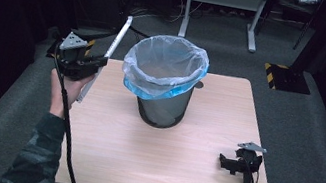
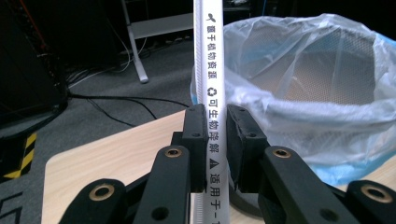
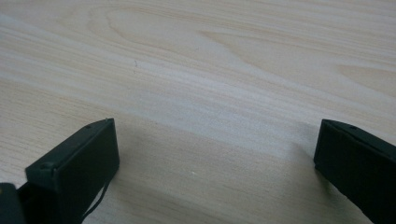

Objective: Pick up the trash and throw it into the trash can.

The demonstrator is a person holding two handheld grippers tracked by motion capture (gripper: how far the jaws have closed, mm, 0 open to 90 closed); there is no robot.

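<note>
A black mesh bin [image 1: 162,109] stands at the middle back of the wooden table [image 1: 162,167], lined with a clear plastic bag [image 1: 166,61] that has a blue hem. My left gripper [image 1: 99,63] is at the table's left edge, shut on a long white strip [image 1: 118,38] that slants up and away beside the bin. In the left gripper view the strip [image 2: 210,56] carries black print and runs between the pads of my left gripper [image 2: 215,135], with the bag [image 2: 308,79] just to the right. My right gripper [image 1: 225,163] lies low at the front right. It is open over bare wood [image 3: 210,70], nothing between its jaws [image 3: 215,154].
Grey carpet surrounds the table. White metal frame legs [image 1: 222,0] stand on the floor behind it. A yellow-and-black striped block [image 1: 283,74] lies at the back right. A black cable [image 1: 67,135] trails from the left gripper along the table's left edge.
</note>
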